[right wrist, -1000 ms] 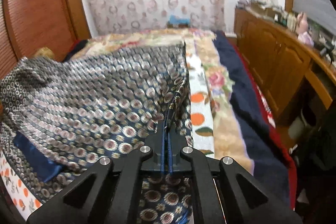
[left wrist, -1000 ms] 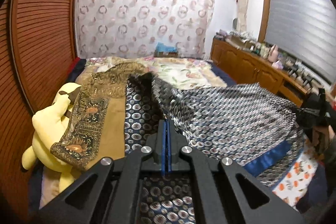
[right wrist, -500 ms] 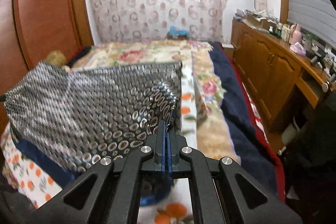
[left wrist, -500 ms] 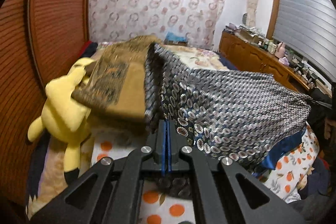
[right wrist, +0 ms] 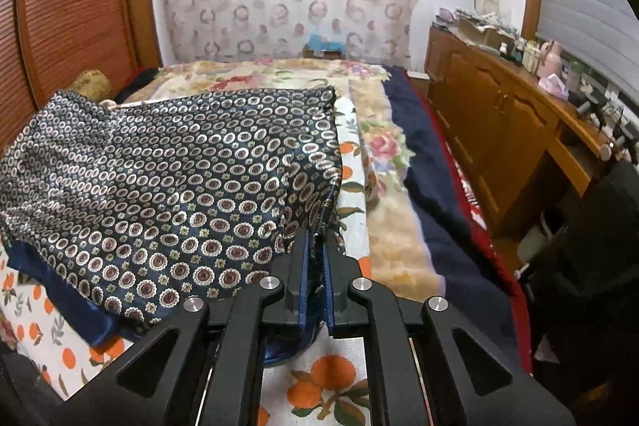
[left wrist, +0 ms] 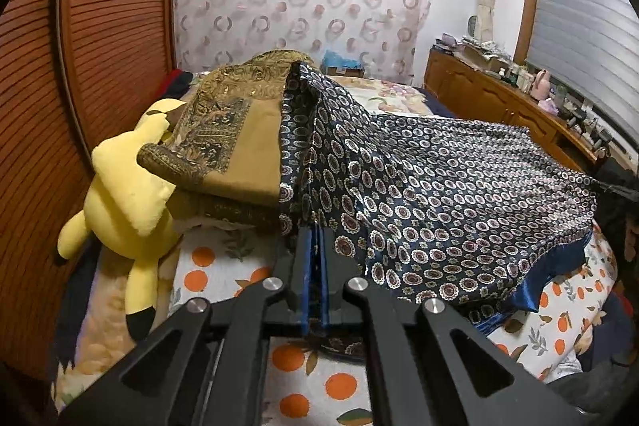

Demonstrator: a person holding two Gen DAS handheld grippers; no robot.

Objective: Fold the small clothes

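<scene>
Two hand-held grippers, navy garment [left wrist: 439,194] corners hidden

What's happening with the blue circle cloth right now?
Left hand-held gripper shut on cloth. Right hand-held gripper just opening, cloth between. Yellow plush toy beside.

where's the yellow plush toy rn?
Left wrist view, left side: yellow plush toy lies against the slatted wooden wall, tucked under the folded gold patterned cloth.

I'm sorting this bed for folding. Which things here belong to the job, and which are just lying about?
In the job:
- navy patterned cloth
- left gripper
- right gripper

Lying about:
- yellow plush toy
- folded brown scarf
- orange-print sheet
- wooden sideboard
</scene>
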